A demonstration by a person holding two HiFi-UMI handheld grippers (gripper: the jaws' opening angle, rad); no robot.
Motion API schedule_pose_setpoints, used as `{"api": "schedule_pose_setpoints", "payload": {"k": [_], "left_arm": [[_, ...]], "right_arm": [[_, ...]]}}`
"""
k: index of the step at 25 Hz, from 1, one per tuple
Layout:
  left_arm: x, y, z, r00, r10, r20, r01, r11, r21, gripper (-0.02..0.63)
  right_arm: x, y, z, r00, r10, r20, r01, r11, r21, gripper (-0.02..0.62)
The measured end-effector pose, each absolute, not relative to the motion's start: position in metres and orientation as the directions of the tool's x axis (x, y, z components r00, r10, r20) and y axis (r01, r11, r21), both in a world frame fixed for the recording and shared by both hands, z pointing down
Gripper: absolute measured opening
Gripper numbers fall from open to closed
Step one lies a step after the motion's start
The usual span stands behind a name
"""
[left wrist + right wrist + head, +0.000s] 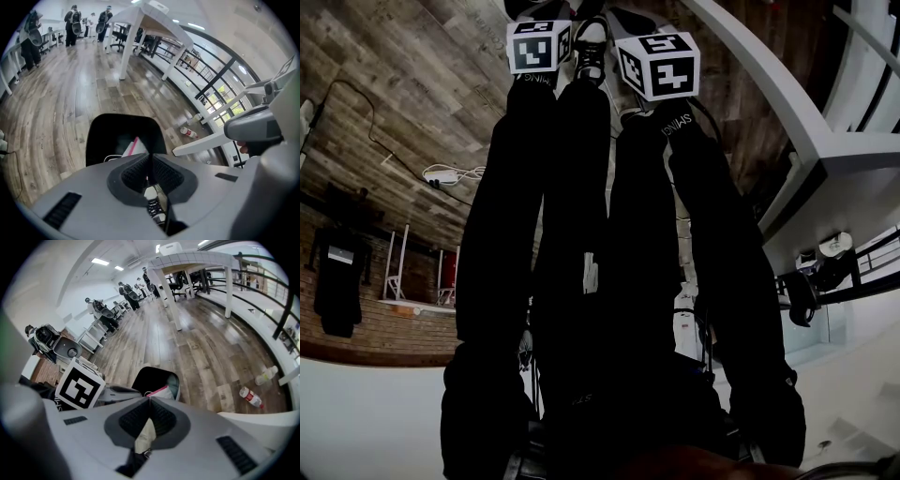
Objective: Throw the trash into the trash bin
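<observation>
- The trash (132,146) is a white-and-pink bit sitting inside the black bin (123,136). That's lower middle of the left gripper view, just past the jaw tips. The right gripper view shows the same bin a little above its own jaws, mid frame.
- Left gripper (150,157): pads pressed together, nothing obvious pinched at the tips.
- Right gripper (150,399): same deal, pads closed up tight.
- Both point down at the bin mouth, so I'd guess this is the drop step or thereabouts. If anything's in the jaws, get the tips squarely over the opening and inside the rim before letting go. That way nothing light drifts onto the floor (206,357).
- Bottles (251,397) lie on the floor at the right of the right gripper view, well apart from the bin. Probably next up, but that's a guess.
- Hard to read: a pale scrap (144,437) shows low behind the right pads, and there's something pale in the same spot on the left. I can't tell if that's held trash or just gripper guts.
- The head view is near useless. Black sleeves (516,234) fill the middle and hide the bin, and only the marker cubes (539,45) poke out at the top.
</observation>
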State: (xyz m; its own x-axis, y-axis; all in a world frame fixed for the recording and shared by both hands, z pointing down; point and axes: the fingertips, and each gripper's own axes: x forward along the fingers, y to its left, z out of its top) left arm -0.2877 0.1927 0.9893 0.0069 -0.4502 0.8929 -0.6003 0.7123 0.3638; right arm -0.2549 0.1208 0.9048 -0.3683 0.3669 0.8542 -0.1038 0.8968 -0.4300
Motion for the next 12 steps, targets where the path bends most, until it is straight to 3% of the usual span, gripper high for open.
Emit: {"api": "schedule_pose_setpoints", "payload": {"k": [12], "left_arm": [[-0.270,0.190,0.965,0.002,-0.446,0.895,-0.643,0.685,0.343,0.015]], "right_arm": [[-0.230,0.120,0.879,-0.386,0.343,0.856,-0.033,0.923,-0.385,0.015]]}}
